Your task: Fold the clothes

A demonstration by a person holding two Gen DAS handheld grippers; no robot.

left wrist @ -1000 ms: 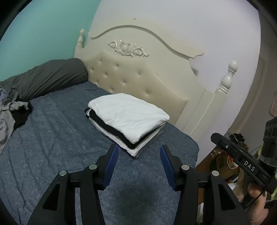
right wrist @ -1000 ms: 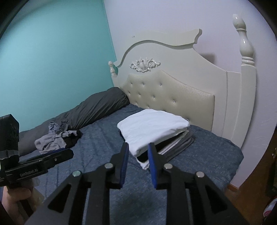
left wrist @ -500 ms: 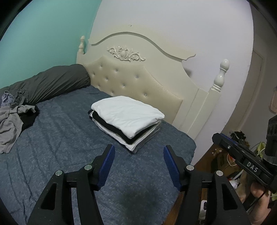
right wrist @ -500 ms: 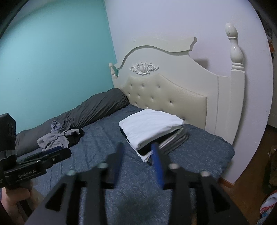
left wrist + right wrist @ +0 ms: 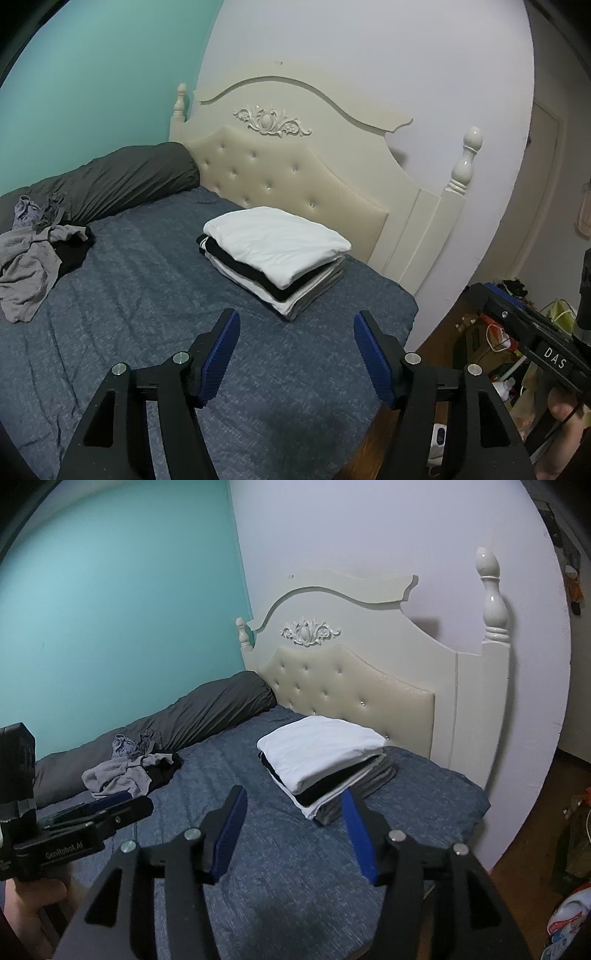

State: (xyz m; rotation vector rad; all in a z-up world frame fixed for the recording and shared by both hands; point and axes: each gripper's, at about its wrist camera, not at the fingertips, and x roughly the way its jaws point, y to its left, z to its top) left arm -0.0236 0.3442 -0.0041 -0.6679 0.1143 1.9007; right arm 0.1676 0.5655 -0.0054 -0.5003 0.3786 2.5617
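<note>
- Left wrist view is showing the left gripper (image 5: 295,325) hanging over the blue bed (image 5: 110,314), its fingers (image 5: 221,347) spread with nothing between them; its jaws have just been opening.
- Right wrist view is showing the right gripper (image 5: 293,805) likewise over the bed, fingers (image 5: 229,823) spread and pinching nothing; those jaws have just been opening too.
- A folded stack of clothes (image 5: 275,254), white on top with black, white and grey layers beneath, is sitting on the bed just beside the cream tufted headboard (image 5: 288,177), apart from both grippers.
- A loose heap of grey and black clothes (image 5: 33,258) is lying crumpled on the far side of the bed, against a dark grey bolster (image 5: 122,181) that is running along the teal wall (image 5: 92,74).
- A hand (image 5: 29,904) is gripping the handle of the left gripper at the lower left of the right wrist view.
</note>
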